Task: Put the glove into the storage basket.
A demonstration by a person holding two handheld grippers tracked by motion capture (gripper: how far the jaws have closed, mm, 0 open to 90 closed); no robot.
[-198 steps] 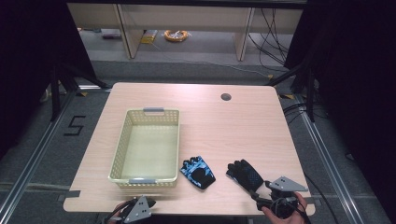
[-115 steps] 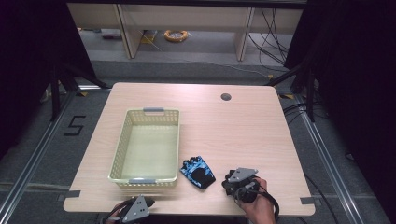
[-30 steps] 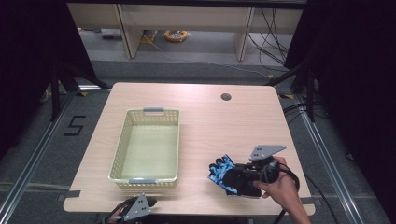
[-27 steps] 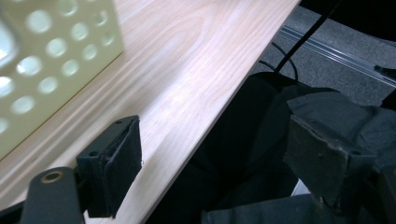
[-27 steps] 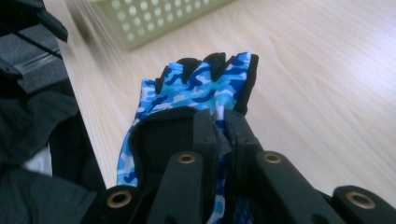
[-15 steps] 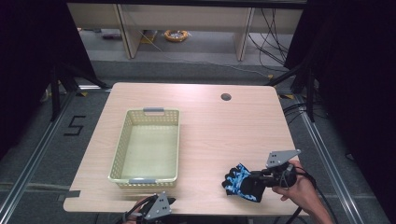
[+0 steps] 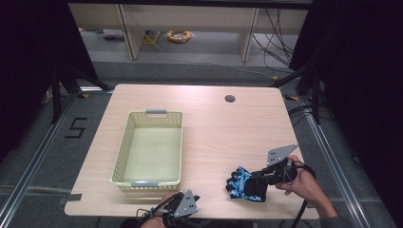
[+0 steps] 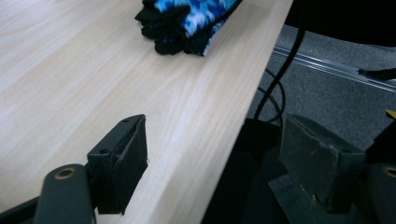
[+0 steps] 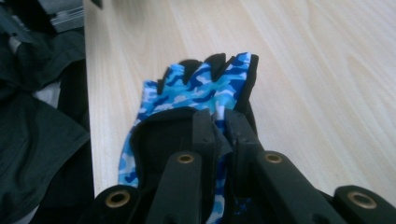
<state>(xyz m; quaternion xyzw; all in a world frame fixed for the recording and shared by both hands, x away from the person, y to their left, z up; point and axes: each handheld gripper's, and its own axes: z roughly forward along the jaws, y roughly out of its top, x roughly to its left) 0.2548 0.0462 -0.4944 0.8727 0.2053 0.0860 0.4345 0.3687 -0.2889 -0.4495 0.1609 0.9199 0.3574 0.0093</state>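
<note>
The right hand-held gripper (image 7: 264,176) has clamped the blue glove (image 7: 244,184) at the bench's (image 7: 214,123) near edge, the left hand-held gripper (image 8: 212,163), empty, has just been narrowing, and the basket (image 7: 149,114) awaits.

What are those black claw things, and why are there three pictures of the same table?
A person sits at a wooden table holding a grabbing tool in each hand. One camera looks down from above; the other two ride on the tools and look along their black fingers. The right gripper has its fingers pinched shut on a blue and black glove, seen close up in its own view. The left gripper is at the table's near edge, fingers apart, holding nothing. A yellow basket stands on the table.
</note>
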